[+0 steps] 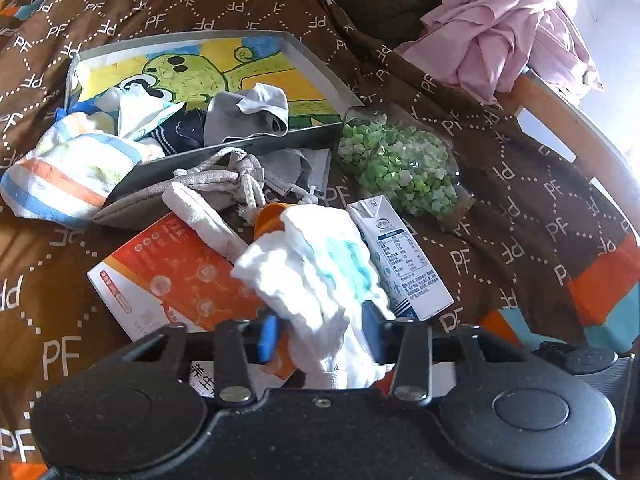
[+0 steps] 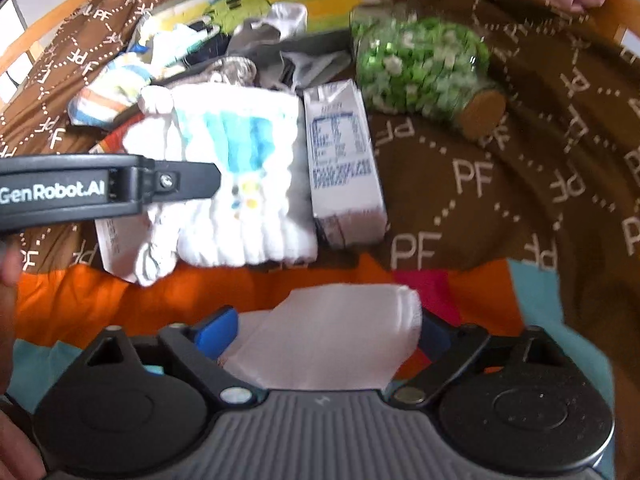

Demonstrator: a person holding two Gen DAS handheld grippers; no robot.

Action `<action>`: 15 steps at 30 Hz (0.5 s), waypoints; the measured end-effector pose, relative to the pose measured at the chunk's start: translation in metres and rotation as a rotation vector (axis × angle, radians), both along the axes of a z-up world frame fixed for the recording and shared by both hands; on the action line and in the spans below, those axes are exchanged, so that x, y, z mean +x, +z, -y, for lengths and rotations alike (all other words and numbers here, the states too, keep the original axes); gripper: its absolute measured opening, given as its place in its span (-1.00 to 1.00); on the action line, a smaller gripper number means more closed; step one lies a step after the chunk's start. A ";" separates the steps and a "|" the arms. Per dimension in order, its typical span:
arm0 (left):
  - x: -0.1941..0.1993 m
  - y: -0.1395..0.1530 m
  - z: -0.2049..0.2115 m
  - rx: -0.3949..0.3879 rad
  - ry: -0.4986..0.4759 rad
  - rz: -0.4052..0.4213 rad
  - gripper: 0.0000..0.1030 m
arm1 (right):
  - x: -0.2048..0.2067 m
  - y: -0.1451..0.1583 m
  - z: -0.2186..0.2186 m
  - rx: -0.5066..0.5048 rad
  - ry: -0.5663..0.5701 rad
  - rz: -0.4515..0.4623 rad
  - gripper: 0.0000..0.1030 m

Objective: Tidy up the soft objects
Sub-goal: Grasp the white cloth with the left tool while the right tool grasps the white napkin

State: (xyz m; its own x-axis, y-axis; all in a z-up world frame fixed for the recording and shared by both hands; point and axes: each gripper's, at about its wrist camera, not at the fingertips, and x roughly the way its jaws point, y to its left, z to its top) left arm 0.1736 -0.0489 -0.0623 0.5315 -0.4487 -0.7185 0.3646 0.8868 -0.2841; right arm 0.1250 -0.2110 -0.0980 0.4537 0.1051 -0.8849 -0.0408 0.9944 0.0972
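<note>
A white quilted cloth (image 1: 320, 276) with blue stripes lies over an orange box (image 1: 168, 268). My left gripper (image 1: 320, 328) is shut on its near end, the cloth bunched between the blue pads. In the right wrist view the same cloth (image 2: 248, 208) has the left gripper's black finger (image 2: 188, 180) reaching onto it from the left. A plain white sock (image 2: 332, 320) lies on the orange patch of the bedcover between the fingers of my right gripper (image 2: 326, 330). That gripper stands wide open, and the sock's edges are close to both pads.
A grey tray (image 1: 320, 76) with a cartoon picture holds several socks. A striped towel (image 1: 68, 172) hangs over its corner, with a grey drawstring pouch (image 1: 216, 184) beside it. A milk carton (image 1: 400, 256), a jar of green candy (image 1: 400, 164) and pink cloth (image 1: 504, 32) lie to the right.
</note>
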 end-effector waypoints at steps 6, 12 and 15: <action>-0.001 0.002 -0.004 -0.016 0.018 -0.002 -0.63 | -0.004 0.002 -0.001 -0.007 0.004 0.023 0.40; -0.009 0.011 -0.006 -0.013 0.026 0.023 -0.74 | -0.006 0.010 0.000 0.004 0.006 0.043 -0.17; -0.012 0.013 -0.010 -0.034 0.038 0.022 -0.75 | -0.008 0.015 0.001 0.018 0.009 0.056 -0.36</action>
State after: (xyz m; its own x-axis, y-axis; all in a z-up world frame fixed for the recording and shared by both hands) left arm 0.1618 -0.0386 -0.0492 0.5643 -0.4515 -0.6912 0.3371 0.8902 -0.3063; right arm 0.1170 -0.2124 -0.0832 0.5010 0.1247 -0.8564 -0.0553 0.9922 0.1121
